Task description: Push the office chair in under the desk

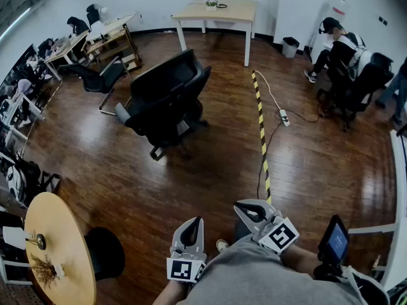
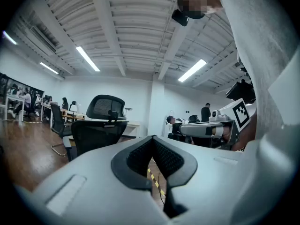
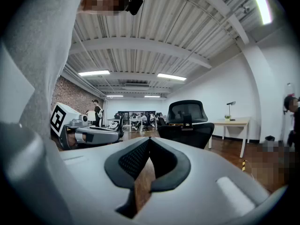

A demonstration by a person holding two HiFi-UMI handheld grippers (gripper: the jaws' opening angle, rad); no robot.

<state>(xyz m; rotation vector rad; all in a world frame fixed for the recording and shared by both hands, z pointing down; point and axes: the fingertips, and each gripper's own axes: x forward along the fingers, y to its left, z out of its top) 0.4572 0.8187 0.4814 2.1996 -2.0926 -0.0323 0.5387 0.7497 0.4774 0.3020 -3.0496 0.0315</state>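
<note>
Both grippers are hanging close to the person's body, well short of the office chair (image 1: 166,100). The left gripper (image 1: 194,224) is showing its jaws pressed together with nothing between them, and the right gripper (image 1: 247,208) is the same. That's fitting a push job, I'd say: closed jaws are giving a blunt face to lean on the backrest, which is facing the grippers. The chair is sitting out on open wood floor, and the desk (image 1: 216,10) is standing well beyond it at the far wall. The lane from chair to desk is looking free. Right of the chair, striped floor tape (image 1: 261,126) is running alongside, with a power strip (image 1: 284,117) and cable lying just past it, likely snagging castors if the chair drifts. Left of the chair, a second black chair (image 1: 95,78) is standing near.
</note>
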